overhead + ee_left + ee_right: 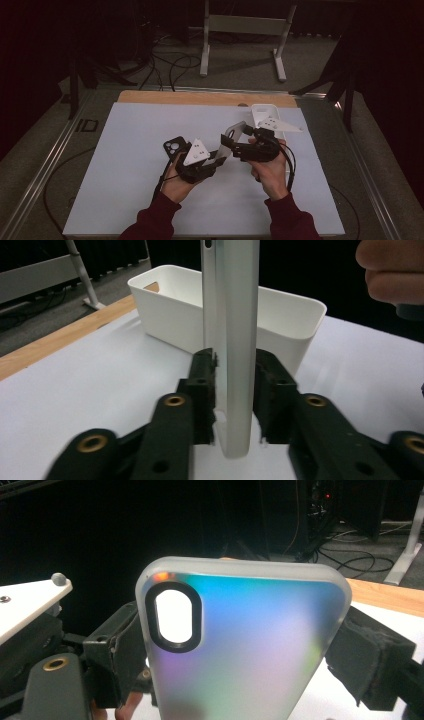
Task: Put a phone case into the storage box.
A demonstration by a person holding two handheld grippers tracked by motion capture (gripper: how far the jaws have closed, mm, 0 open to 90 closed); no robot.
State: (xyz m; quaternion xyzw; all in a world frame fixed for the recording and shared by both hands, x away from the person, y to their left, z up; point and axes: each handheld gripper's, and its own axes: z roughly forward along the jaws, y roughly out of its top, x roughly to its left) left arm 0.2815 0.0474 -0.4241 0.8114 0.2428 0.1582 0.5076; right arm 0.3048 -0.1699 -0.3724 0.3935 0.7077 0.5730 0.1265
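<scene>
A translucent phone case [234, 132] with an iridescent sheen is held up above the middle of the table between both grippers. In the right gripper view its back [240, 645] faces the camera, camera cut-out at upper left, and my right gripper [240, 650] is shut across its width, a pad on each long edge. From the left gripper view the case [232, 340] stands edge-on, and my left gripper [235, 390] is shut on its thin lower end, pads on both faces. From above, the left gripper [220, 155] and right gripper [234, 140] meet at the case.
A black phone [173, 146] lies flat on the white mat just left of the left hand. A white plastic bin [264, 111] [165, 315] stands at the back right of the mat, close behind the case. A wooden strip [200, 97] runs along the table's far edge.
</scene>
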